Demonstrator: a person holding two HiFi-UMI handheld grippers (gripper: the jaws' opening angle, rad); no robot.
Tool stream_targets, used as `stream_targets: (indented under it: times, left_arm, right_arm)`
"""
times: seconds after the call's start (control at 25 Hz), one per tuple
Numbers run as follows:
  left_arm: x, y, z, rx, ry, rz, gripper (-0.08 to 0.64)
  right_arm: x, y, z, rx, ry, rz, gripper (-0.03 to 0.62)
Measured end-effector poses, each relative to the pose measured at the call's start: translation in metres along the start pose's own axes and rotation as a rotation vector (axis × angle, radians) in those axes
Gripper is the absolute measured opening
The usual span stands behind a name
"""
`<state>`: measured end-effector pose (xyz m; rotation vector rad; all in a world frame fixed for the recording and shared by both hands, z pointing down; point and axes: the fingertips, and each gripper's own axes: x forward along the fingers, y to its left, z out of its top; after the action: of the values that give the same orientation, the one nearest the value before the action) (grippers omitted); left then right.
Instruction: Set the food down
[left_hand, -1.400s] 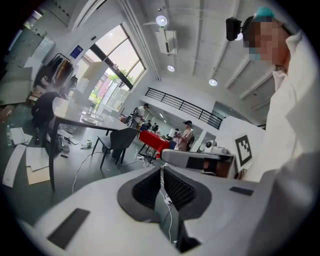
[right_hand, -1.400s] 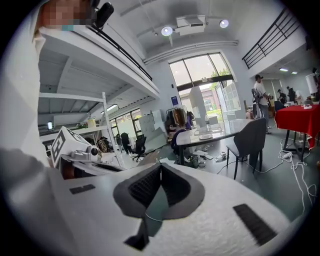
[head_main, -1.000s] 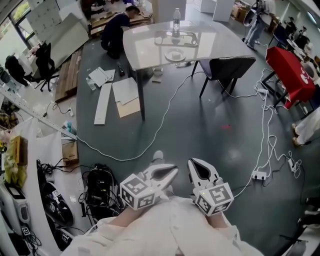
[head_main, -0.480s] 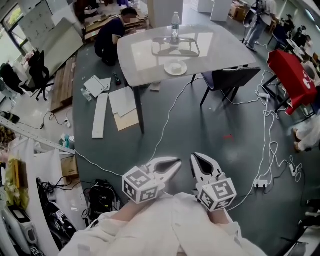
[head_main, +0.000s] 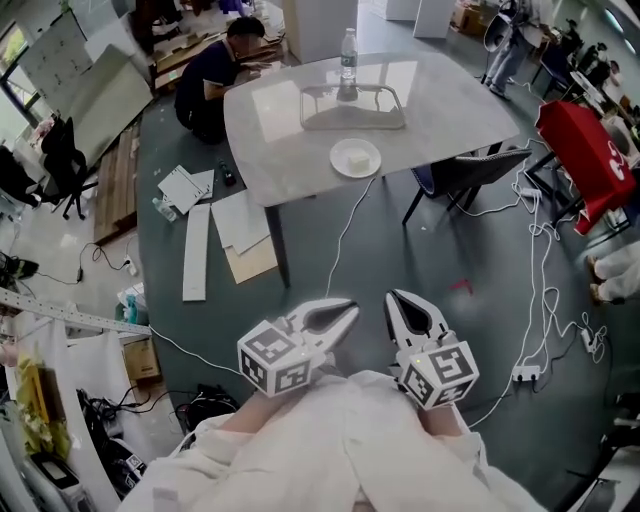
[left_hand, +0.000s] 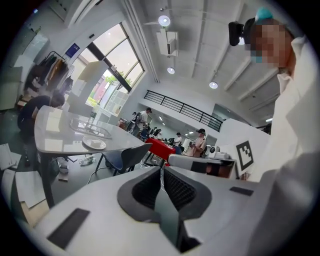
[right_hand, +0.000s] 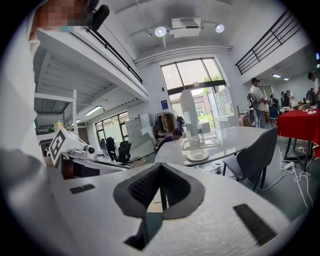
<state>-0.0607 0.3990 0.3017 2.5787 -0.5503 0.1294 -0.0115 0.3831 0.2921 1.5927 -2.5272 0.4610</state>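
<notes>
A white plate (head_main: 355, 157) with a pale piece on it lies near the front edge of a grey table (head_main: 280, 160), far ahead of me. It also shows as the plate (left_hand: 94, 144) in the left gripper view and as the plate (right_hand: 198, 156) in the right gripper view. My left gripper (head_main: 349, 309) and right gripper (head_main: 393, 298) are held side by side close to my body, over the floor and well short of the table. Both are shut with nothing between the pads, as the left gripper (left_hand: 161, 172) and right gripper (right_hand: 161, 175) show.
A clear tray (head_main: 352, 108) and a water bottle (head_main: 347, 50) stand further back on the table. A dark chair (head_main: 470, 168) sits at its right corner. A cable (head_main: 338, 235) crosses the floor, boards (head_main: 240, 215) lie at the left, and a person (head_main: 210, 65) crouches behind the table.
The table and plate have drawn nearer and lower in the head view as both grippers moved level toward them. Both stay shut and side by side.
</notes>
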Motion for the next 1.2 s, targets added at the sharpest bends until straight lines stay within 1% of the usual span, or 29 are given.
stream_targets:
  times: [0.16,0.32,0.4,0.48,0.56,0.68,0.92,1.08,1.2]
  left_arm:
    - [0.009,0.029,0.012,-0.015,0.004,-0.001,0.029]
    - [0.025,0.046,0.016,-0.022,0.034,-0.017,0.029]
    - [0.034,0.053,0.017,-0.029,0.044,-0.019,0.029]
    - [0.043,0.062,0.020,-0.035,0.047,-0.015,0.029]
    - [0.054,0.077,0.027,-0.039,0.030,0.001,0.029]
    - [0.076,0.103,0.047,-0.043,-0.002,0.032,0.029]
    - [0.132,0.141,0.092,-0.037,-0.024,0.068,0.029]
    - [0.162,0.162,0.116,-0.046,-0.037,0.114,0.029]
    - [0.177,0.184,0.129,-0.055,-0.043,0.161,0.029]
  right_arm:
    - [0.025,-0.013,0.011,0.010,-0.013,-0.017,0.003]
    - [0.043,-0.027,0.016,0.013,0.006,-0.023,0.003]
    - [0.051,-0.037,0.017,0.040,0.016,-0.026,0.003]
    - [0.061,-0.047,0.019,0.090,0.012,-0.018,0.003]
    - [0.073,-0.058,0.024,0.113,0.005,-0.001,0.003]
    - [0.099,-0.080,0.034,0.087,0.016,0.028,0.003]
    - [0.145,-0.141,0.076,0.076,0.007,0.072,0.003]
    - [0.167,-0.174,0.091,0.066,0.033,0.116,0.003]
    - [0.184,-0.199,0.099,0.070,0.040,0.132,0.003]
